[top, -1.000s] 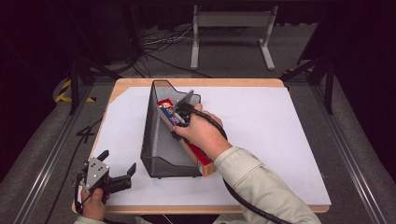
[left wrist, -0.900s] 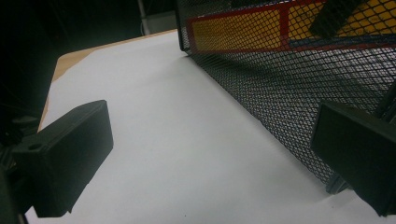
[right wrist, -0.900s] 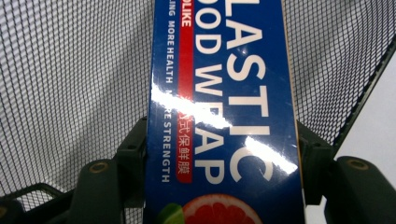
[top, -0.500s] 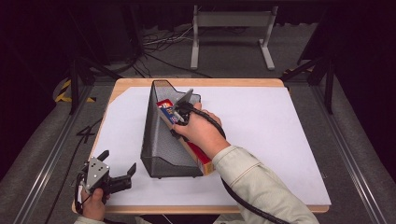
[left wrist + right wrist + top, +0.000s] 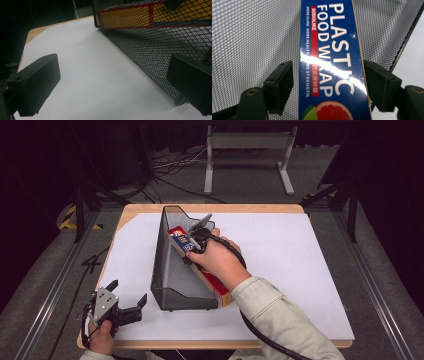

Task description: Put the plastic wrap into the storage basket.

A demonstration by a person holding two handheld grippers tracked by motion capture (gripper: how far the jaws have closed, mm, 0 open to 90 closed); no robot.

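Note:
A long blue, red and yellow box of plastic wrap (image 5: pixel 220 291) lies slanted in a black mesh file holder (image 5: pixel 172 270) at the table's middle. My right gripper (image 5: pixel 196 239) is over the box's far end inside the holder. In the right gripper view its jaws straddle the box (image 5: pixel 332 45): the right jaw is against the box edge, while a narrow gap shows at the left jaw, so the gripper (image 5: pixel 328 75) is open. My left gripper (image 5: pixel 129 291) rests open near the front left corner, with nothing between its jaws (image 5: pixel 113 67). The holder's mesh wall (image 5: pixel 155 45) stands just ahead of it.
The white-covered table (image 5: pixel 300 260) has a wooden rim. Behind it on the dark floor stand a grey metal frame (image 5: pixel 247 150) and loose cables (image 5: pixel 170 170). A rail (image 5: pixel 60 285) runs along the left side.

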